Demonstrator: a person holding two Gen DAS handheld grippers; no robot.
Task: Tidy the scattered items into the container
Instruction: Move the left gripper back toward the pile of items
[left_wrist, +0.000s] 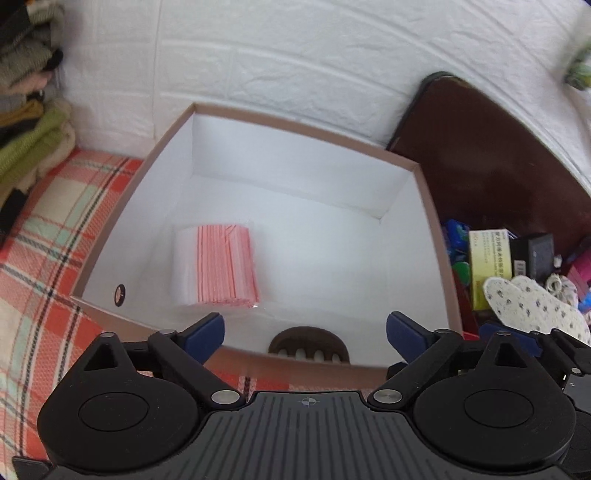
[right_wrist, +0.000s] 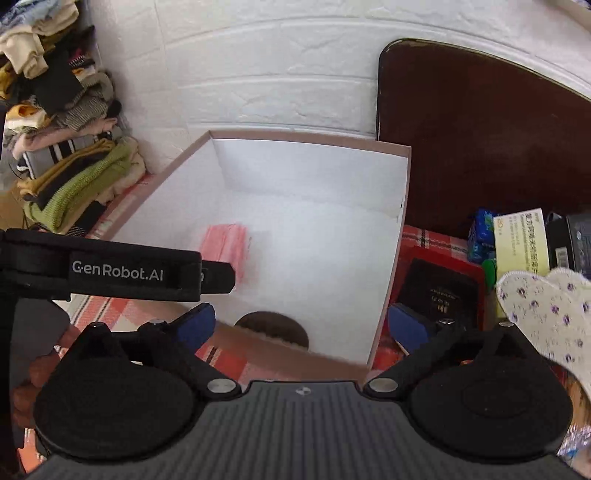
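- Plaid bedcover (left_wrist: 55, 221) held open box (left_wrist: 122, 206); pink bag pack (left_wrist: 225, 266) lay inside.
- Left gripper (left_wrist: 304, 334), right gripper (right_wrist: 301, 325): jaws wide, empty.
- Yellow carton (left_wrist: 489, 258) outside looked light, stiff; best gripped across its flat sides.

- Behind everything we see a white wall (left_wrist: 295, 55) with a raised brick pattern.
- Below it lies a checked cloth (left_wrist: 48, 236) in orange, cream and pale green.
- At the left we see a pile of folded clothes (right_wrist: 62, 147).
- At the right a dark brown board (right_wrist: 480, 140) leans on the wall.
- The light is soft and even.
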